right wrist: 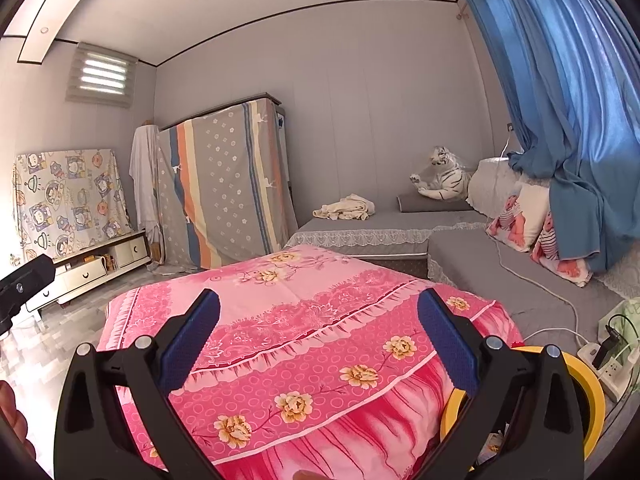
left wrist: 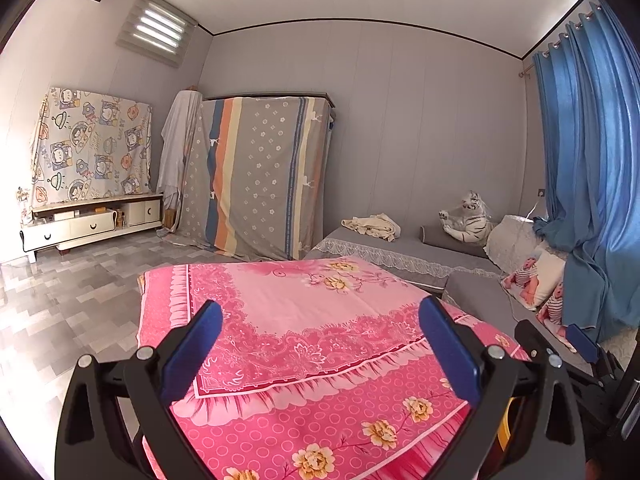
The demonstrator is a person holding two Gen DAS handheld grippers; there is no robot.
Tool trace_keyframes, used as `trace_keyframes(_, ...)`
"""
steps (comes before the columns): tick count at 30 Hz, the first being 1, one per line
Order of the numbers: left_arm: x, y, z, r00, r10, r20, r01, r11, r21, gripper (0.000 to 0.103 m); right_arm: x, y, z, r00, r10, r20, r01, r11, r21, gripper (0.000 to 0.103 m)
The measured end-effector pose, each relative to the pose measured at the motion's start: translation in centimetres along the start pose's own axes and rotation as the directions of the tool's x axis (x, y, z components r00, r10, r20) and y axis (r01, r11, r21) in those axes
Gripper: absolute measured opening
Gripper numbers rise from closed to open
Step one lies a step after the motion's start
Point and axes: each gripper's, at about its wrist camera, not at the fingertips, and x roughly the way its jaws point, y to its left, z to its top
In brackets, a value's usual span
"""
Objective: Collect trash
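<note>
Both grippers, left (left wrist: 320, 344) and right (right wrist: 319, 336), gape wide and empty above pink cloth (left wrist: 304, 312); yellow bin (right wrist: 584, 384) sits beside it.

The round yellow-rimmed bin (right wrist: 588, 392) sits half behind the right gripper's black arm, its contents hard to make out. Patterned sheets (left wrist: 256, 172) hide whatever furniture stands beneath. A fingertip (right wrist: 306, 475) is cut off at the bottom edge.

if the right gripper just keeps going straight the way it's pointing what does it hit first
Most likely the pink floral cloth covering the table: the open right gripper points slightly down across it, with nothing between its fingers. Depth is unclear; on a flatter line it could clear the far edge toward the grey lace-trimmed sofa.
</note>
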Motion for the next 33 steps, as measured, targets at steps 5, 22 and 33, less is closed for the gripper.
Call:
trace_keyframes(5,0.2,0.0,-0.1,1.000,-0.004,-0.006,0.004,1.000,0.004,0.095,0.1,-0.3,-0.1,1.000,-0.009,-0.006,0.010,1.000,0.013,0.094)
trace_keyframes(22,0.4,-0.2,-0.3,1.000,-0.026,-0.014,0.026,1.000,0.002,0.095,0.3,-0.9,-0.1,0.999,-0.035,-0.010,0.035,0.999,0.032,0.095)
trace_keyframes(33,0.4,-0.5,-0.4,0.999,-0.038,-0.016,0.038,0.999,0.006,0.095,0.6,-1.3,-0.2,0.999,-0.041,-0.023,0.042,0.998,0.042,0.095)
